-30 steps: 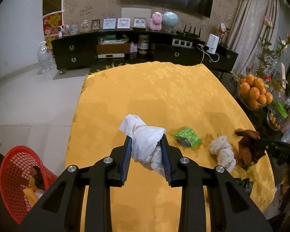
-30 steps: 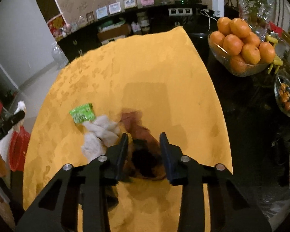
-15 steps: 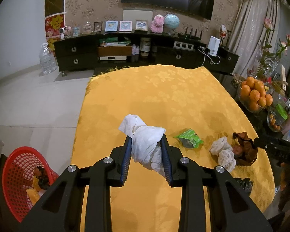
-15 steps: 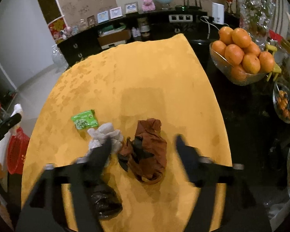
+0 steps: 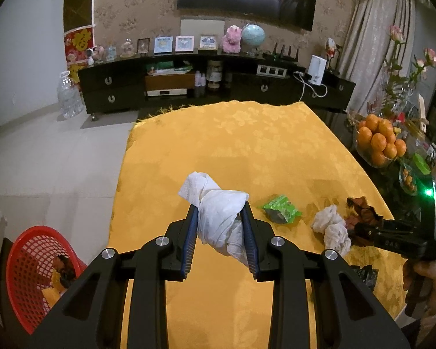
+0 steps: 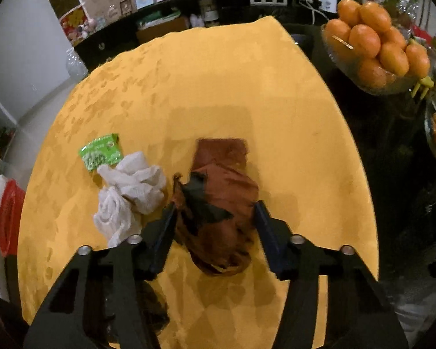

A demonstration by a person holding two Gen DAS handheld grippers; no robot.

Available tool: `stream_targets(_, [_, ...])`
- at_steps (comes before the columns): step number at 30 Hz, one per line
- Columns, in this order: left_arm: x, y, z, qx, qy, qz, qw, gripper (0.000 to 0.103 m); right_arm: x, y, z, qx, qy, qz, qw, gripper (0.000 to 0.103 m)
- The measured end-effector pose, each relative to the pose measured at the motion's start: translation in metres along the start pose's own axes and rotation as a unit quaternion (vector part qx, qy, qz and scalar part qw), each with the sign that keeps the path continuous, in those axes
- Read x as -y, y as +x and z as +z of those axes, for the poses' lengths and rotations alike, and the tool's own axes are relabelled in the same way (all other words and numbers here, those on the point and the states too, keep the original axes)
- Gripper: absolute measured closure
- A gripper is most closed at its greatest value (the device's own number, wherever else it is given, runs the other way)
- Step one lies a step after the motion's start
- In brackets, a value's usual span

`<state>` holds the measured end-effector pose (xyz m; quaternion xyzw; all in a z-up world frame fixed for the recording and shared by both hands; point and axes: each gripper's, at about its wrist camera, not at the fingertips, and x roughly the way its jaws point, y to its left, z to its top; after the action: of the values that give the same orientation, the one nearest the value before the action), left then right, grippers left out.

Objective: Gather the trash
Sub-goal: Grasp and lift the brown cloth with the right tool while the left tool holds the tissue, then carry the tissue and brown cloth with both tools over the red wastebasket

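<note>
Since a second ago the right gripper (image 6: 215,218) has let go of the brown wrapper (image 6: 221,203), dropped back onto it, and its jaws have just been closing, the wrapper between them on the yellow desk (image 6: 218,87); whether the pads bite yet, cannot tell. Left gripper (image 5: 220,226) unchanged, clenched on the white tissue wad (image 5: 221,218) above the desk. Risks: the crumpled tissue (image 6: 130,192) touching the wrapper's left side may snag under the left finger; slick foil could squirt out. Green packet (image 6: 101,151) beyond; red basket (image 5: 35,273) on the floor. Print on the packet unreadable.
</note>
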<state>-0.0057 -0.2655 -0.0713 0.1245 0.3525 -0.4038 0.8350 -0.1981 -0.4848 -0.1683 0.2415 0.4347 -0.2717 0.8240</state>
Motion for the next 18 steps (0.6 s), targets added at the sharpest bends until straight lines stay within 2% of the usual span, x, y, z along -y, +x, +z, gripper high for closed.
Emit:
stream_targets(7, [-0.012, -0.008, 0.003, 0.01, -0.011, 0.009, 0.9998, 0.075, -0.002, -0.023, 0.01, 0.041, 0.01, -0.009, 0.999, 0.058])
stream_targets(18, [-0.019, -0.025, 0.009, 0.035, -0.014, 0.027, 0.9989, 0.075, -0.033, -0.068, 0.028, 0.121, -0.011, 0.005, 0.993, 0.058])
